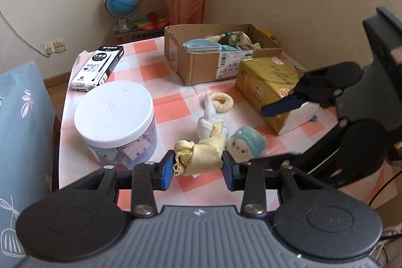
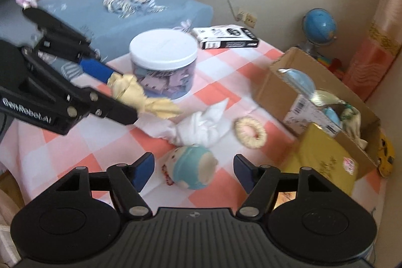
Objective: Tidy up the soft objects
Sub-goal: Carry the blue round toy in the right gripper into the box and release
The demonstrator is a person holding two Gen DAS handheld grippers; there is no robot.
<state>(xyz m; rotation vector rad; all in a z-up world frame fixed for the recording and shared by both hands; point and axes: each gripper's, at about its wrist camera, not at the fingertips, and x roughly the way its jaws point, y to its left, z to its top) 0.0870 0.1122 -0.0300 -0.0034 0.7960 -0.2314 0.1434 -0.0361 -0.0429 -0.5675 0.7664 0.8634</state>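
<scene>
My left gripper (image 1: 198,167) is shut on a crumpled yellow cloth (image 1: 201,155) and holds it above the checkered table; it shows in the right wrist view (image 2: 120,92) with the cloth (image 2: 145,97) hanging from it. My right gripper (image 2: 193,172) is open and empty, just above a teal and cream plush toy (image 2: 193,167). The plush (image 1: 247,142), a white cloth (image 1: 208,119) and a cream scrunchie (image 1: 221,102) lie on the table. A cardboard box (image 1: 201,62) at the back holds several soft items.
A clear jar with a white lid (image 1: 113,107) stands at the left. A black pen box (image 1: 98,68) lies behind it. A gold tissue pack (image 1: 268,87) sits beside the cardboard box. A blue globe (image 1: 123,1) stands by the wall. A blue bed (image 2: 125,14) borders the table.
</scene>
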